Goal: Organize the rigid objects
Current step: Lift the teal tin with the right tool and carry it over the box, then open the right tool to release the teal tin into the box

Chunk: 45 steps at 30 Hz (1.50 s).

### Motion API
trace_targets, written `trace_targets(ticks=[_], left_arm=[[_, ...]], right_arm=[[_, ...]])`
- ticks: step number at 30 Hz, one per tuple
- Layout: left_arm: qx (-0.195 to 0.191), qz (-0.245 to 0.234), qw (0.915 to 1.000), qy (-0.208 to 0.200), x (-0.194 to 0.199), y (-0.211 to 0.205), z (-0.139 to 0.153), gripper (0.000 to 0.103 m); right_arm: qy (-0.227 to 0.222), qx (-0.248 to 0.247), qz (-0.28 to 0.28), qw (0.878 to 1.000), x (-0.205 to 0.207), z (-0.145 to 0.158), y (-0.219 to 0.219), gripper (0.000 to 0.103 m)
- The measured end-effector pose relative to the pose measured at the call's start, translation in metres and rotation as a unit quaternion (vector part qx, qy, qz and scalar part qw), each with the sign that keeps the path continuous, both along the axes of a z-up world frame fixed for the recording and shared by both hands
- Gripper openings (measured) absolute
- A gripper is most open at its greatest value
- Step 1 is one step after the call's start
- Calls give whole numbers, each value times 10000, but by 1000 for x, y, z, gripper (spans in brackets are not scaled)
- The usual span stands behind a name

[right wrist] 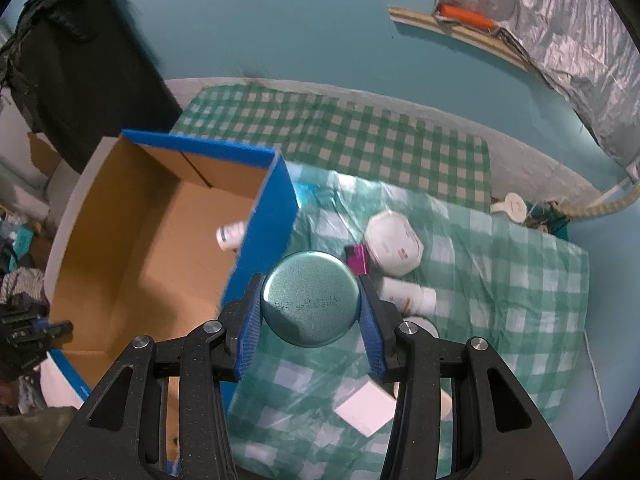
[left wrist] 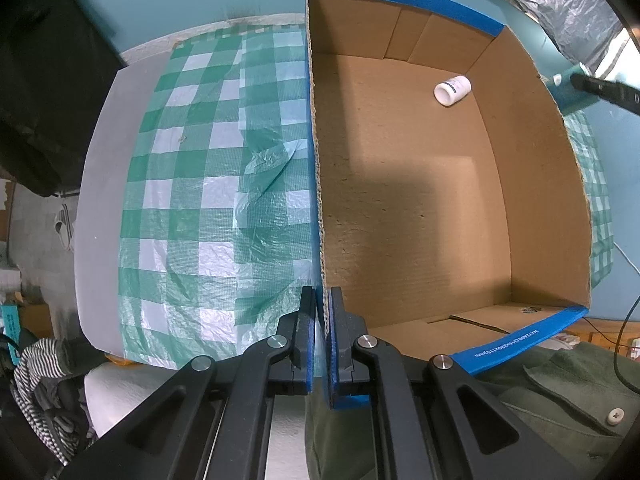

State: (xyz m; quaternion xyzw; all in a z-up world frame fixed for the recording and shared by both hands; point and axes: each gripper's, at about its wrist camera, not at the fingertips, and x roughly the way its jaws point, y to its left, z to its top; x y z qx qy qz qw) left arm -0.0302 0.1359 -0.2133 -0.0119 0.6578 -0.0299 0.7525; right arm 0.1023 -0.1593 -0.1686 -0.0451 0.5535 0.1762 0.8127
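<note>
My left gripper (left wrist: pixel 323 300) is shut on the near left wall of the blue-edged cardboard box (left wrist: pixel 316 184). A small white bottle (left wrist: pixel 452 89) lies inside the box at its far right corner; it also shows in the right wrist view (right wrist: pixel 231 235). My right gripper (right wrist: pixel 310 286) is shut on a round teal metal tin (right wrist: pixel 310 299), held above the cloth just right of the box's blue wall (right wrist: pixel 268 232). Past the tin lie a white container (right wrist: pixel 394 248), a magenta object (right wrist: pixel 357 260) and a white bottle on its side (right wrist: pixel 408 296).
A green-and-white checked cloth (left wrist: pixel 208 184) covers the table. A white square card (right wrist: pixel 364 410) lies near my right gripper. Dark clothing (right wrist: pixel 80 72) hangs at the back left. A white round object (right wrist: pixel 514 206) sits by the far right edge. My left gripper appears in the right wrist view (right wrist: pixel 36 332).
</note>
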Motion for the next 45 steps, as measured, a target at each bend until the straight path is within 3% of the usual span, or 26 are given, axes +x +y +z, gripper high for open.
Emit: trace_targets(ticks=[16,27,45], left_arm=[[-9,10,10000,-64,-2,0,5,6],[-10,16,10000,-96,-2,-1,7,6],[-13,17,10000,-69,-1,-1,7,6]], right_arm=[[-323,182,464,9982,22,31,53,44],[-40,138,693,9975,29,4,83,44],[313,103,663,9973,39,-21,93,45]])
